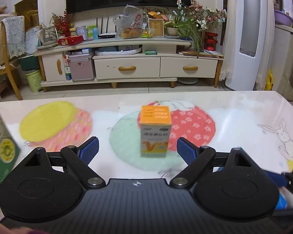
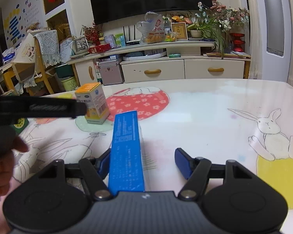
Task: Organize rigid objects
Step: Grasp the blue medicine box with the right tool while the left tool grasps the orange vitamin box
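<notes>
At the far left of the left wrist view a green box (image 1: 2,152) stands at the edge of the frame, blurred and only partly visible. Further right, the left gripper (image 1: 137,149) has its jaws wide apart with nothing between the pads. The orange-topped box (image 1: 155,131) stands upright on the bench (image 1: 234,107) just ahead of it, between the lines of the two fingers but not touched.

This box looks like a light cardboard carton, stiff enough for a gentle squeeze but easy to dent or to tip over. I would take it on its two flat side faces, around the middle or a little lower, so that it does not topple.

On the right side, the blue box (image 2: 127,152) lies flat on the bench, long and narrow, its length running away from the camera. The right gripper (image 2: 143,161) is parted around it. The left pad is touching it or just beside it, I cannot tell which, and the right pad stands clearly apart, so the box is not clamped. It also seems light and rigid, and its smooth printed faces may slip. Its long sides are the natural place to hold.
</notes>
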`<state>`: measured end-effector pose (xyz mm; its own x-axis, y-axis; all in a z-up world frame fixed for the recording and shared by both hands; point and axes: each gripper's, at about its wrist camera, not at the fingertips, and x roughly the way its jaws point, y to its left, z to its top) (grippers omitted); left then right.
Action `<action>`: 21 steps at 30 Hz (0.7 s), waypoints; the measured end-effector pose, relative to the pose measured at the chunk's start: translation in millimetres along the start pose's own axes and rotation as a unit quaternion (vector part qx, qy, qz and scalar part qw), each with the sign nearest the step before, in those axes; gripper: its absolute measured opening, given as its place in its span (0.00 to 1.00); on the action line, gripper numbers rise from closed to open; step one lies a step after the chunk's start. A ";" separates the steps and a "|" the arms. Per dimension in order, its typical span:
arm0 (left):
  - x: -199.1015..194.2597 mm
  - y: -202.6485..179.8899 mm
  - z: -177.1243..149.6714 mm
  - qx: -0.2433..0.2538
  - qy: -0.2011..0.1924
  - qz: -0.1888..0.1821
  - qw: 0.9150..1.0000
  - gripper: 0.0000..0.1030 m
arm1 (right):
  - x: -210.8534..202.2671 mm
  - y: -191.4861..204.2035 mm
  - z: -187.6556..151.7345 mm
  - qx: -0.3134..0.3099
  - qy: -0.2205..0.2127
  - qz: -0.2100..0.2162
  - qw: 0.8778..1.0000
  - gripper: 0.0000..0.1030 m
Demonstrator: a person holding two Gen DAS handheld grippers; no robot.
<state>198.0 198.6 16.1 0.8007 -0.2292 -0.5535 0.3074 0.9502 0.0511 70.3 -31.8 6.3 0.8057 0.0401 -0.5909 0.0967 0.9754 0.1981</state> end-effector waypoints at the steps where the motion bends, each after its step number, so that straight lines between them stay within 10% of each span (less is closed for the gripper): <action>1: 3.9 -1.9 1.1 0.005 0.000 -0.001 1.000 1.00 | -0.3 0.1 -0.4 -0.001 0.000 0.003 1.000 0.65; 8: 30.9 -12.4 7.3 0.029 -0.003 0.017 0.999 0.88 | 0.8 6.1 1.2 -0.017 0.000 0.002 1.000 0.40; 12: 39.7 -8.2 6.8 0.025 0.006 0.011 1.000 0.59 | 3.4 8.7 2.5 -0.026 0.004 0.003 1.000 0.25; 15: 39.0 -6.0 4.5 0.027 0.011 0.016 0.999 0.43 | 3.7 10.5 2.2 -0.031 0.005 0.000 1.000 0.24; 21: 28.0 3.7 -0.7 0.020 0.010 0.021 1.000 0.41 | 4.2 14.0 2.4 -0.042 0.005 -0.005 0.999 0.24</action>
<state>221.1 195.8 0.2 0.8028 -0.1840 -0.5671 0.2936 0.9499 0.1075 76.4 -18.5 8.4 0.7992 0.0310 -0.6003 0.0560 0.9905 0.1258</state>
